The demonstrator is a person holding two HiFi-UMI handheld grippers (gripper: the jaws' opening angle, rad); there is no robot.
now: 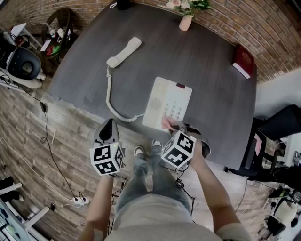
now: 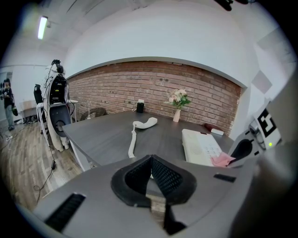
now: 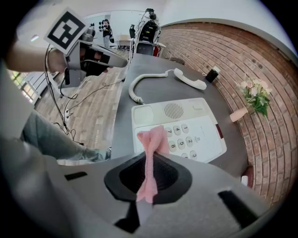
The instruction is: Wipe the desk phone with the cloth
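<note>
The white desk phone (image 1: 170, 102) lies on the dark grey desk (image 1: 84, 80), its handset (image 1: 123, 52) off the cradle and lying further back on its coiled cord (image 1: 113, 106). My right gripper (image 1: 175, 128) is shut on a pink cloth (image 3: 151, 155), whose free end rests on the phone's (image 3: 179, 124) near edge by the keypad. My left gripper (image 1: 107, 132) hangs off the desk's front edge above the floor, shut with nothing in it (image 2: 150, 168). From the left gripper view the phone (image 2: 199, 146) and the cloth (image 2: 222, 160) show at right.
A pink vase of flowers (image 1: 186, 19) and a small black object (image 1: 123, 4) stand at the desk's far edge, and a red book (image 1: 244, 61) lies at the right. A black chair (image 1: 277, 126) is to the right, equipment (image 1: 21, 63) and floor cables to the left.
</note>
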